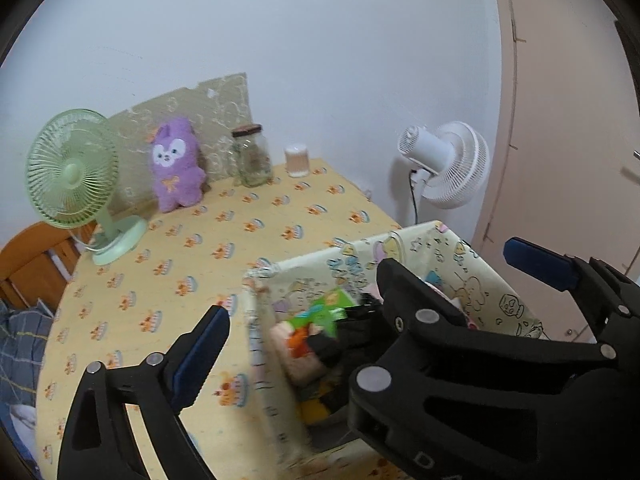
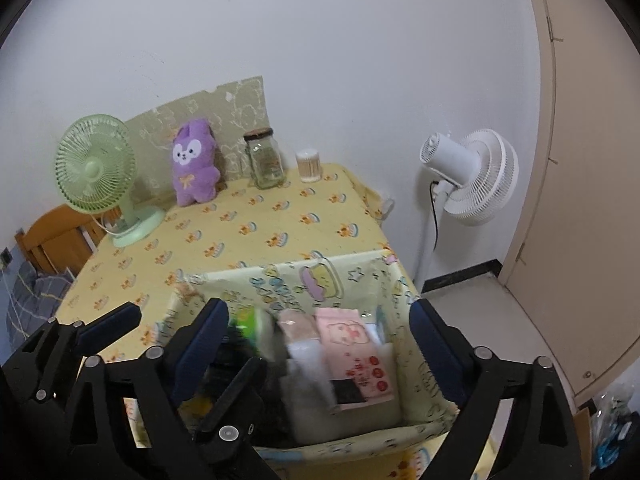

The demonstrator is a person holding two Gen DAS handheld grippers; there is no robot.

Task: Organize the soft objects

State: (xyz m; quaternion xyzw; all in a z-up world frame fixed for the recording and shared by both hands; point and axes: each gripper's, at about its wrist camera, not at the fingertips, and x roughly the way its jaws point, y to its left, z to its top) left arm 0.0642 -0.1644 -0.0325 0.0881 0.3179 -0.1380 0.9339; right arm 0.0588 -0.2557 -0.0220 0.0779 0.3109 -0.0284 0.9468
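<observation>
Both grippers, left (image 1: 368, 284) and right (image 2: 320, 320), spread rubber-padded fingers over the soft fabric bin (image 2: 360, 276).

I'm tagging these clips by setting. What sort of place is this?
Probably a bedroom at home: a table with a cartoon cloth, a purple plush toy, a green desk fan.

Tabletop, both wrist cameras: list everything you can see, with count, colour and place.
Tablecloth: one, yellow, cake print, covers the table.
Desk fan: one, green, back left.
Plush toy: one, purple, against the back panel.
Glass jar: one, clear, right of the plush.
Cotton swab tub: one, beige, back right corner.
Storage bin: one, cartoon print, near edge, filled with soft packs.
Standing fan: one, white, on the floor, right.
Left gripper: black, jaws open.
Right gripper: black, jaws open over the bin.
</observation>
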